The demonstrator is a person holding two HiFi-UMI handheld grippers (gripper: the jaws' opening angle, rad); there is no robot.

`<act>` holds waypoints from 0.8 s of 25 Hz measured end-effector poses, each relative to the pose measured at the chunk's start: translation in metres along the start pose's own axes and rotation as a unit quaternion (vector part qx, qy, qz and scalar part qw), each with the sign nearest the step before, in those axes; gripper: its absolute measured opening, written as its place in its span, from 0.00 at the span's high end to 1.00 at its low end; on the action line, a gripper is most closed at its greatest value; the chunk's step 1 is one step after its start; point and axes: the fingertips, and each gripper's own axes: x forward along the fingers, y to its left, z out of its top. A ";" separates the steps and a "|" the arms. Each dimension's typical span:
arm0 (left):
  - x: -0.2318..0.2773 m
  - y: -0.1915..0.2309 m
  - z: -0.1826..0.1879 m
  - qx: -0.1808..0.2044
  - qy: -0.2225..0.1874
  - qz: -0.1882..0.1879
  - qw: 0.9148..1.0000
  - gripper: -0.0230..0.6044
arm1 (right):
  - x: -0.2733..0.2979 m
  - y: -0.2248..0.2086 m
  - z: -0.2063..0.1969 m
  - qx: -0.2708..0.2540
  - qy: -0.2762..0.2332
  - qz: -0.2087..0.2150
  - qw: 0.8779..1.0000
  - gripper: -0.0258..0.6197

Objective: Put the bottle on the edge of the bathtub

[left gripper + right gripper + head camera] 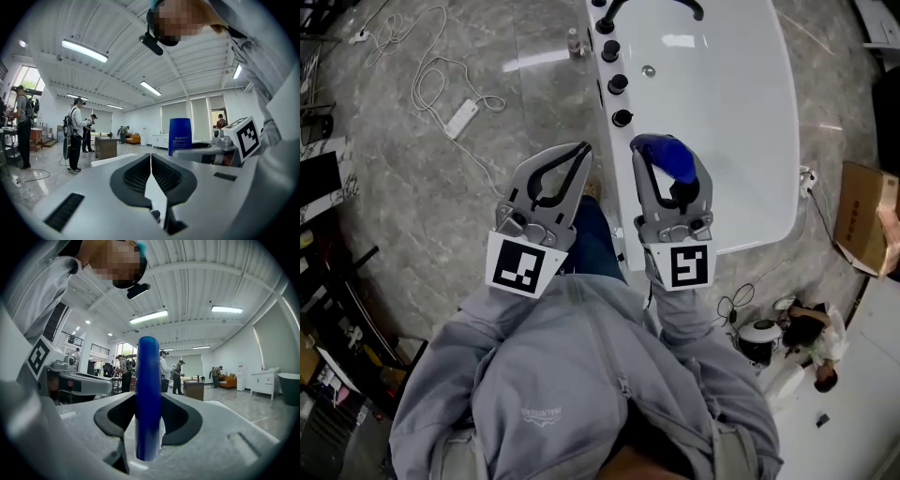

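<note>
Right gripper (671, 176) pinches the blue bottle (666, 153). Its pads press on both sides of the bottle, which stands up between the jaws in the right gripper view (148, 404). From the head view the bottle shows over the near end of the white bathtub (750, 122), held in the gripper and not set on the rim. Left gripper (579, 155) is beside it over the floor, jaws pressed together with nothing between them.

No text is legible. White print on the blue bottle (180, 136), a chest logo on the grey sweatshirt (581, 375) and red marks on the cardboard box (861, 214) are too small to read.
</note>
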 end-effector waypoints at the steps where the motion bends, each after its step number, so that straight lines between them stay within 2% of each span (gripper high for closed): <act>1: 0.005 -0.002 -0.004 0.002 -0.003 -0.004 1.000 0.95 | -0.001 -0.002 -0.007 0.000 0.003 0.000 1.000 0.71; 6: 0.028 -0.014 -0.033 0.023 -0.010 -0.034 0.999 0.95 | 0.000 -0.014 -0.048 -0.001 0.007 -0.002 1.000 0.71; 11: 0.043 -0.022 -0.061 0.018 -0.010 -0.058 0.998 0.95 | 0.002 -0.018 -0.083 -0.002 0.018 0.000 1.000 0.71; 20: 0.061 -0.026 -0.114 0.013 0.003 -0.075 0.997 0.94 | 0.002 -0.025 -0.147 -0.001 0.036 -0.004 0.999 0.71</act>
